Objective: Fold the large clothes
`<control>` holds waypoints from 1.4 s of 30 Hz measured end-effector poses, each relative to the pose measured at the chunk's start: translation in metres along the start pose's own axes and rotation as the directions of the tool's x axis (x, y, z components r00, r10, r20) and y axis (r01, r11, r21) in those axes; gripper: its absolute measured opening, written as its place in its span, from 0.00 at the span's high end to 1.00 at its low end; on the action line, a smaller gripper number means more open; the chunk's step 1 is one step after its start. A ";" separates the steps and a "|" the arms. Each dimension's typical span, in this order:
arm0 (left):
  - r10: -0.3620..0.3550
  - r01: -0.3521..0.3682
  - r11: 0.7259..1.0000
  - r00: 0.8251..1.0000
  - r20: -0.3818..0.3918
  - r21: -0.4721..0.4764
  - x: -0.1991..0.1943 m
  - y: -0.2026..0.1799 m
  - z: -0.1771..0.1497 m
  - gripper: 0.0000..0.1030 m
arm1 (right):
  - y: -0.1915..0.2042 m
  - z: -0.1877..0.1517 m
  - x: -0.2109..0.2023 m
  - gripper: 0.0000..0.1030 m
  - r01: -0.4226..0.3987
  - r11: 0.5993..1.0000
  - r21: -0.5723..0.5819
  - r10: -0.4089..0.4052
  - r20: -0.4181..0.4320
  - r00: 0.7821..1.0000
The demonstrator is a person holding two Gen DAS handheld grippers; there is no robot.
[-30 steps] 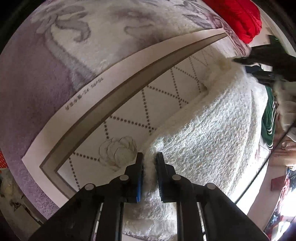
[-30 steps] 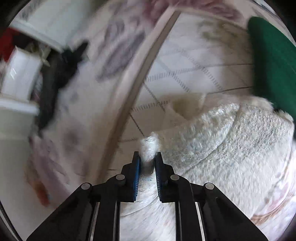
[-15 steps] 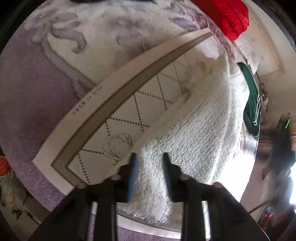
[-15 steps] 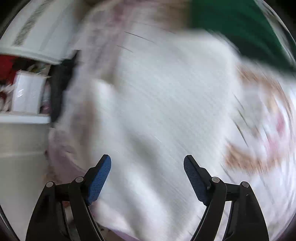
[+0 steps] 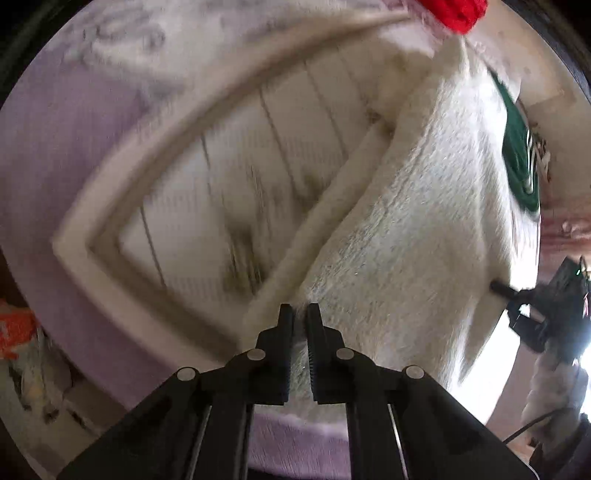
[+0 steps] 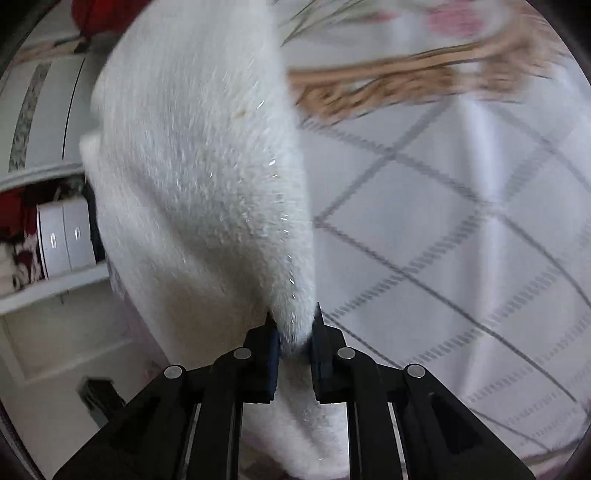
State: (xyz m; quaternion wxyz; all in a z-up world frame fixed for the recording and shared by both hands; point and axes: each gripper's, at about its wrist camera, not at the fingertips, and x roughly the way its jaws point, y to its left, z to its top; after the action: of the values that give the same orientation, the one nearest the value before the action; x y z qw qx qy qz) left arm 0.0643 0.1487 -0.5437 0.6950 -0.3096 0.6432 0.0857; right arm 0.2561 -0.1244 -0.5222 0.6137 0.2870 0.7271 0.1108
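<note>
- White fuzzy sweater (image 5: 413, 236): long shaggy pile with glinting threads, spread over the quilted bedspread (image 5: 236, 177), which carries a diamond grid.
- My left hand-held gripper (image 5: 299, 314) has just closed and is pinching the sweater's near edge; fabric sits between the pads.
- My right hand-held gripper (image 6: 293, 325) has just closed too, clamping a bunched fold of the sweater (image 6: 199, 177).
- Green garment (image 5: 517, 155) lies just beyond the sweater; red garment (image 5: 454, 11) past its far end.
</note>
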 end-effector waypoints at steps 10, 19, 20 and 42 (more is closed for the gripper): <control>0.070 -0.070 0.998 0.996 -0.048 0.004 -0.035 -0.046 -0.045 0.91 | 0.023 -0.007 -0.045 0.76 0.399 0.877 -0.267 -0.412 0.004 0.911; 0.165 -0.163 0.986 0.980 0.111 -0.029 -0.048 -0.045 -0.003 0.20 | 0.197 0.044 0.038 0.71 0.199 0.824 -0.530 -0.243 -0.014 0.970; 0.165 -0.162 0.986 0.979 0.115 -0.035 -0.044 -0.047 0.004 0.20 | 0.204 0.048 0.068 0.71 0.256 0.800 -0.542 -0.322 -0.027 0.946; 0.008 -0.013 1.000 0.975 0.223 0.019 0.009 -0.147 0.153 0.20 | 0.175 0.184 0.064 0.54 0.314 0.835 -0.451 -0.325 0.056 0.944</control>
State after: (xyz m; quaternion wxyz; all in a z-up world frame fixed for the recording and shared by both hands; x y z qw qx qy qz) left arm 0.2703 0.1123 -0.5078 0.7656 -0.2874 0.5635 0.1172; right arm 0.4758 0.0181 -0.5260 0.6652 0.0089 0.7253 0.1768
